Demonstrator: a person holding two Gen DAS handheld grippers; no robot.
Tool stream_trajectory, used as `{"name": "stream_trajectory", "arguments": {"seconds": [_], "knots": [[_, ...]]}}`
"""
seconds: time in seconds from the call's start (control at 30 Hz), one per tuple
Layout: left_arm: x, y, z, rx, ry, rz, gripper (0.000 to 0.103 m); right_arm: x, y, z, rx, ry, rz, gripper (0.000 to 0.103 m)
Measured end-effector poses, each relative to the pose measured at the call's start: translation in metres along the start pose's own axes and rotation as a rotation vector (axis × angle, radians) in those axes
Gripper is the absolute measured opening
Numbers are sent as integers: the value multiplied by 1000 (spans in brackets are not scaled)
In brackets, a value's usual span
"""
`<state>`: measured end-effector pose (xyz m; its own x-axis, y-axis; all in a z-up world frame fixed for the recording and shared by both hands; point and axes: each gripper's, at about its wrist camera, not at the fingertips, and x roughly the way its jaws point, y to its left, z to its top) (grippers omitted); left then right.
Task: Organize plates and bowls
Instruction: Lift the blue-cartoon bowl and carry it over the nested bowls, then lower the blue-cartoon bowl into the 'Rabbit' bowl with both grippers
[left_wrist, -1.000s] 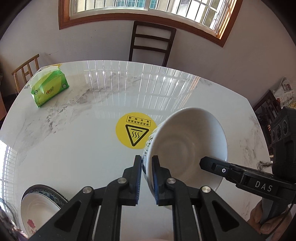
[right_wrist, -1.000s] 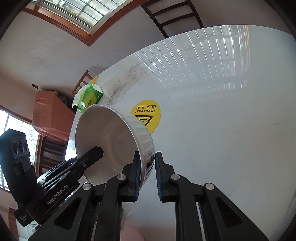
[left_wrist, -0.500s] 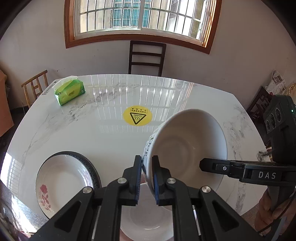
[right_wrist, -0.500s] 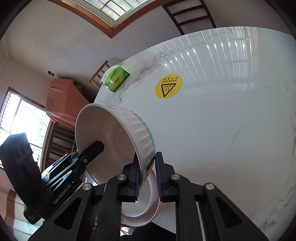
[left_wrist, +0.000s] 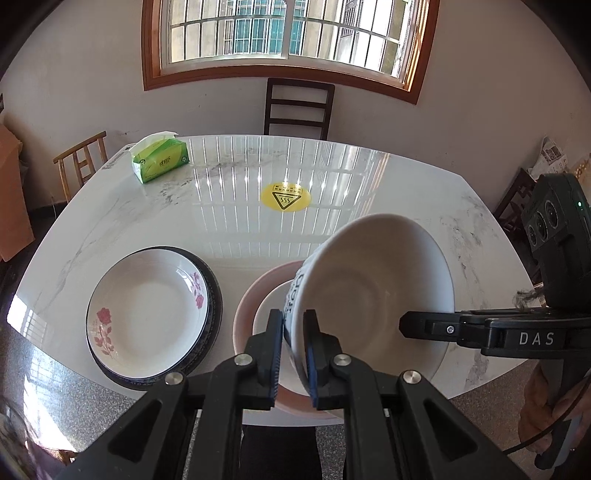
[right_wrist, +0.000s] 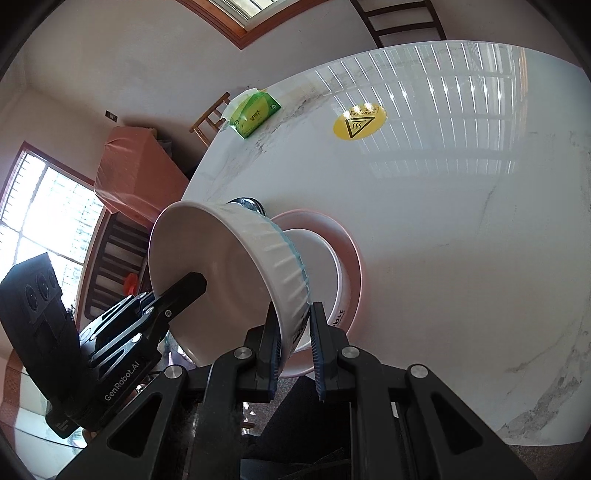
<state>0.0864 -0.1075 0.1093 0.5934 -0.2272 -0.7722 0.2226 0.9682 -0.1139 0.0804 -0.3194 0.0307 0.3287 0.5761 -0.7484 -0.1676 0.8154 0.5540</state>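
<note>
Since glazed and hard-walled, judged stiff, fairly heavy for a rim grip, slick under rubber pads, and sure to chip or shatter if dropped. Carried the deep white bowl (left_wrist: 373, 291) tilted in the air over the near edge of the table (left_wrist: 369, 177), mouth turned toward the right. Pinched its rim with the left tongs (left_wrist: 293, 325), closed down to wall thickness, one finger inside and one against the printed outer wall. Clamped the opposite side of the rim with the right tongs (right_wrist: 291, 321) in the same way, closed about the ribbed wall. Seemed a sound choice of hold: two opposed points on the rim, thin enough for the fingers and balanced against twisting.

Hung directly above a smaller white bowl (left_wrist: 269, 306) sitting in a pink plate (left_wrist: 245, 295) at the near edge, apart from both as far as could be told. Would call for a slow, levelled lowering to nest without knocking ceramic on ceramic.

Left of that, near the near-left corner, lay a rose-patterned plate (left_wrist: 147, 310) on a dark-rimmed plate (left_wrist: 216, 295). Farther off, showed a yellow warning sticker (left_wrist: 285, 196) at mid-table and a green tissue pack (left_wrist: 160, 160) by the far-left corner.
</note>
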Motion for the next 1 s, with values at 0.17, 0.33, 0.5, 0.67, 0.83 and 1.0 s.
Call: {"name": "stream_trajectory", "arguments": {"seconds": [0.17, 0.33, 0.5, 0.67, 0.83, 1.0], "knots": [[-1, -1, -7, 7, 10, -2, 12, 2, 0, -8, 6, 8, -8, 15], [-2, -3, -11, 17, 11, 2, 12, 8, 2, -5, 11, 8, -14, 15], [-2, -4, -12, 19, 17, 5, 12, 10, 3, -6, 11, 9, -18, 15], [1, -3, -12, 18, 29, 5, 12, 12, 1, -7, 19, 14, -17, 15], [7, -1, -10, 15, 47, 2, 12, 14, -2, -7, 28, 19, -20, 15], [16, 0, -8, 12, 70, -3, 12, 17, -5, -6, 39, 26, -27, 15]]}}
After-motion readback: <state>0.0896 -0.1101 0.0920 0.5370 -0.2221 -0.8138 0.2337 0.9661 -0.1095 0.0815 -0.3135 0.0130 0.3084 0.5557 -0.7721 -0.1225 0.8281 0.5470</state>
